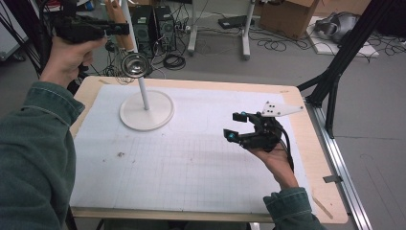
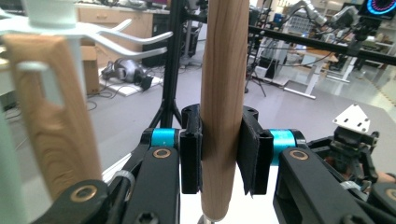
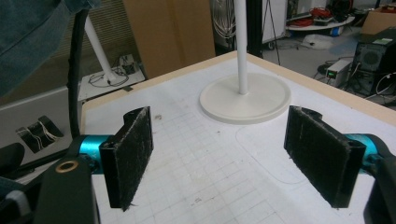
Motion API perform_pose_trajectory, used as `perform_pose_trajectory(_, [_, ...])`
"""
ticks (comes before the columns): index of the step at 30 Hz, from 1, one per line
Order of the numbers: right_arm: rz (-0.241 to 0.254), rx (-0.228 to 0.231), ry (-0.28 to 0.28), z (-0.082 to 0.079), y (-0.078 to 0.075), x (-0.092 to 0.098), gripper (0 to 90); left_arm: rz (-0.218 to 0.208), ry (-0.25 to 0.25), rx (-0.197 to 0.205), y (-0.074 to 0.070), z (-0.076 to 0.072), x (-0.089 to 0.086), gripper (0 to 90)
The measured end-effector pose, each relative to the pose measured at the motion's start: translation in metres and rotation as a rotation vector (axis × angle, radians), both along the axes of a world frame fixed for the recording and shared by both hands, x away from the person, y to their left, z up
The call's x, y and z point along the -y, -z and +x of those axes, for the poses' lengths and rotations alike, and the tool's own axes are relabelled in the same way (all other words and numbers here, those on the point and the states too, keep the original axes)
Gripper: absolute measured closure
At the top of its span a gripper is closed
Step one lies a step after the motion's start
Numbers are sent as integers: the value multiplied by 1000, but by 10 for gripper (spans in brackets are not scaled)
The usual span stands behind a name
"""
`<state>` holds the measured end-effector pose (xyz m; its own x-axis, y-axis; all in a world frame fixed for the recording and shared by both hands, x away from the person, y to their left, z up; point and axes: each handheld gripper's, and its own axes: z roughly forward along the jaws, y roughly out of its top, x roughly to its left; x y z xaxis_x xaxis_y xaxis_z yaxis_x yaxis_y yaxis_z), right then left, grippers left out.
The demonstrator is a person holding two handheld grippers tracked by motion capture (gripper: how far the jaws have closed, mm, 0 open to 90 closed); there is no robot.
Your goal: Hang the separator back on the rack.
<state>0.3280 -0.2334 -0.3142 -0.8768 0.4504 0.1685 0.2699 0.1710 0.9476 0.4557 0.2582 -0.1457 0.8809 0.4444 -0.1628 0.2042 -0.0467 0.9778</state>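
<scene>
Looks roughly halfway through, going by the pictures. Got the left gripper [image 1: 122,29] raised high at the far left corner of the table [image 1: 330,201], pads clenched on both sides of a wooden handle [image 2: 225,70], gripping it near its lower end. Holding that handle upright, well off the tabletop, right beside the pole and the hook arms [image 2: 126,39] of the white stand [image 1: 146,111]. Can see a shiny metal bowl [image 1: 134,65] dangling just below the grip, so probably a ladle or strainer of some sort. Can't tell whether the top of the handle sits on a hook, since it's cut off at the picture's edge. Still left, at a guess: seating it on a hook or clearing it, then letting go. Already hanging on the rack next to it: a second wooden handle [image 2: 51,112] with a slot cut through. Keeping the right gripper [image 3: 219,154] low over the white gridded mat [image 1: 191,158], jaws spread wide, holding nothing, just facing the stand's base. Materials-wise: pale, smooth, round wood with fine straight grain on the held handle, flatter and more figured on the other; glossy white metal for the stand, with a thin pole and a flat disc base; fuzzy black pads; polished steel bowl.
</scene>
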Motion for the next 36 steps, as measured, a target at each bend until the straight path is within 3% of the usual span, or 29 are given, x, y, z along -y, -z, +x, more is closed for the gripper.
perform_pose_trajectory(7, [-2,-12,-10,2,1,-2,231,-18,-3,-15,3,6,-1,723])
perform_pose_trajectory(13, [4,-10,-11,2,2,-1,228,8,7,-38,9,12,1,723])
perform_pose_trajectory(36, [15,-4,-31,3,2,-3,227,-21,-8,-92,20,24,2,722])
